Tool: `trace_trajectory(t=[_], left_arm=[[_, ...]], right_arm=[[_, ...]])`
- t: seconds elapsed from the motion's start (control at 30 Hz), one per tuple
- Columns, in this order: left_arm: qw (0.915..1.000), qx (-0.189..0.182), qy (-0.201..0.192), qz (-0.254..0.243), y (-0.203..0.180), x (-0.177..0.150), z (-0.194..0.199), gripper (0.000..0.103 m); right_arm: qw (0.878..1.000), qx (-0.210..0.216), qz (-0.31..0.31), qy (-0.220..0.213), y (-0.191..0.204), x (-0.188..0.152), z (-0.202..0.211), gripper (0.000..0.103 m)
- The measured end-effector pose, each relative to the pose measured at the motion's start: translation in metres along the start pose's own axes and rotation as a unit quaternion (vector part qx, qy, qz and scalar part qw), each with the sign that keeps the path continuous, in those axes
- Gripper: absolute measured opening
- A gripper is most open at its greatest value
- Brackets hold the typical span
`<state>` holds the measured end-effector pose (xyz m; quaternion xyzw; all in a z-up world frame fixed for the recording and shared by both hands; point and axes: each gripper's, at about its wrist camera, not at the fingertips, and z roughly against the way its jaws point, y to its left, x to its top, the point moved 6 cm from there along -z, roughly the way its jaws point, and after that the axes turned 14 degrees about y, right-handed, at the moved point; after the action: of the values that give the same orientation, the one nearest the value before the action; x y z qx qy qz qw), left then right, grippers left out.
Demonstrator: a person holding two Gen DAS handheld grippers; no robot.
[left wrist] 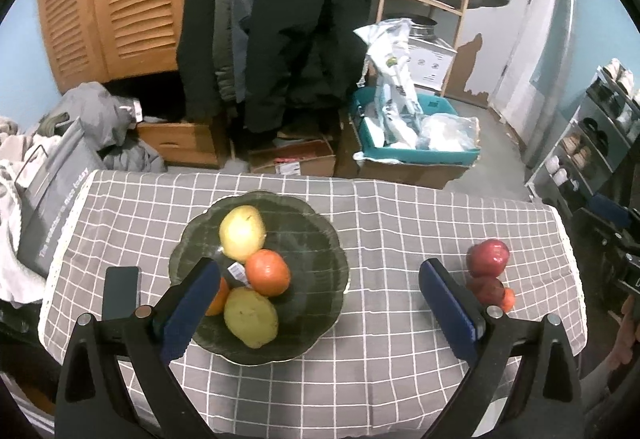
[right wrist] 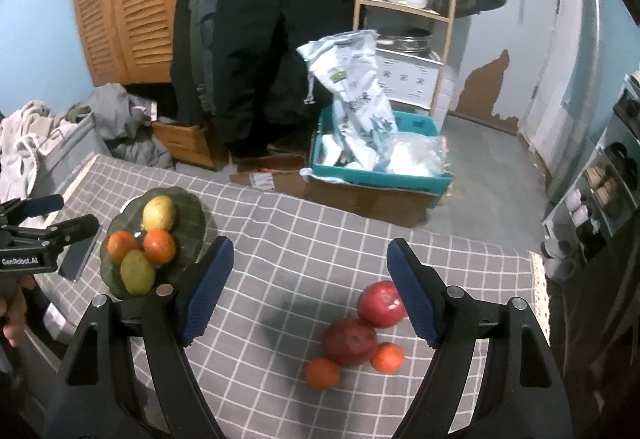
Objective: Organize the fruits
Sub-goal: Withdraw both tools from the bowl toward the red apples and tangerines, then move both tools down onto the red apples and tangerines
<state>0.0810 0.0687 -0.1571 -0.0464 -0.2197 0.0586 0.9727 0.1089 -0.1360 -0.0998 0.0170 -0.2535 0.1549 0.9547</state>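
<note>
A dark glass plate (left wrist: 320,239) (right wrist: 198,217) on the grey checked tablecloth holds two yellow-green pears (left wrist: 242,233) (left wrist: 251,317) and two oranges (left wrist: 267,272) (right wrist: 120,246). My left gripper (left wrist: 316,303) is open and empty, hovering over the plate's near side. Two red apples (right wrist: 381,304) (right wrist: 349,341) and two small oranges (right wrist: 322,373) (right wrist: 387,358) lie on the cloth at the right. My right gripper (right wrist: 308,291) is open and empty just above and behind them. The apples also show in the left wrist view (left wrist: 488,258).
A dark phone (left wrist: 121,291) lies left of the plate. Beyond the table's far edge (left wrist: 280,175) stand cardboard boxes, a teal bin (right wrist: 380,175) with bags, hanging coats and a wooden shelf. A shoe rack (left wrist: 592,143) stands at the right.
</note>
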Motion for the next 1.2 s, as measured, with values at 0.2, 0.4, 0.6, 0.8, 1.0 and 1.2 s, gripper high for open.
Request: trace_trajectory(t=[0.2, 0.4, 0.6, 0.8, 1.0, 1.2], left_arm=[[0.9999, -0.003, -0.002, -0.014, -0.019, 0.000, 0.001, 0.102], [0.9994, -0.010, 0.002, -0.032, -0.042, -0.001, -0.003, 0.102], [0.9988, -0.010, -0.002, -0.049, -0.065, -0.002, -0.007, 0.102], [0.9977, -0.012, 0.004, -0.067, -0.091, -0.005, -0.019, 0.102], [0.9955, -0.008, 0.018, -0.093, -0.115, -0.011, -0.036, 0.102], [0.9938, -0.016, 0.044, -0.101, -0.134, -0.016, -0.061, 0.102]], right_arm=[[1.000, -0.007, -0.015, -0.009, -0.024, -0.010, 0.012, 0.079], [0.999, -0.014, -0.038, -0.005, -0.049, -0.020, 0.012, 0.079], [0.998, -0.021, -0.057, -0.001, -0.070, -0.032, 0.010, 0.079], [0.997, -0.022, -0.077, 0.017, -0.091, -0.045, -0.001, 0.079], [0.993, -0.026, -0.101, 0.052, -0.114, -0.064, -0.025, 0.079], [0.990, -0.024, -0.112, 0.087, -0.125, -0.083, -0.051, 0.079]])
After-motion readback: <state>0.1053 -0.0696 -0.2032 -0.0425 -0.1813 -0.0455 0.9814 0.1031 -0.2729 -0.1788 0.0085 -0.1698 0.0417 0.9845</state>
